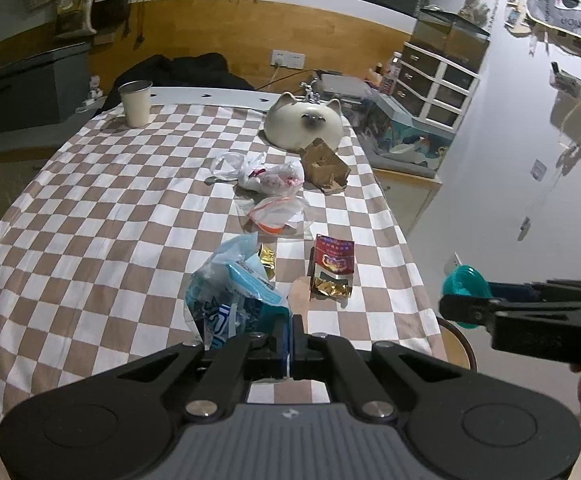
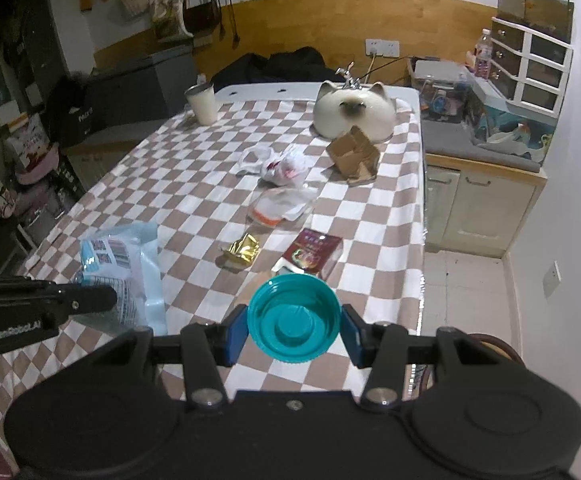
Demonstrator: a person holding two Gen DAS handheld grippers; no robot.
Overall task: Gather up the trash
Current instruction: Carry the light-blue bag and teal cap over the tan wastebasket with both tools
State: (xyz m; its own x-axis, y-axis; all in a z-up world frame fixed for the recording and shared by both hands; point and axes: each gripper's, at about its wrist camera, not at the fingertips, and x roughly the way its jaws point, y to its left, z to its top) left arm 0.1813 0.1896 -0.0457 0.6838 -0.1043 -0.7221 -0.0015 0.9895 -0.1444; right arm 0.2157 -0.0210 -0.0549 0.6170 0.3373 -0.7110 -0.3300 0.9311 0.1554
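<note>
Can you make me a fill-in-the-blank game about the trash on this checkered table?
1. The right gripper holds a round teal ____.
2. The left gripper is shut on a crinkly ____ plastic bag.
3. The torn cardboard box lies right in front of the white ceramic ____.
4. The gold wrapper lies to the ____ of the red packet in the right wrist view.

Missing words: lid; blue; cat; left
</note>
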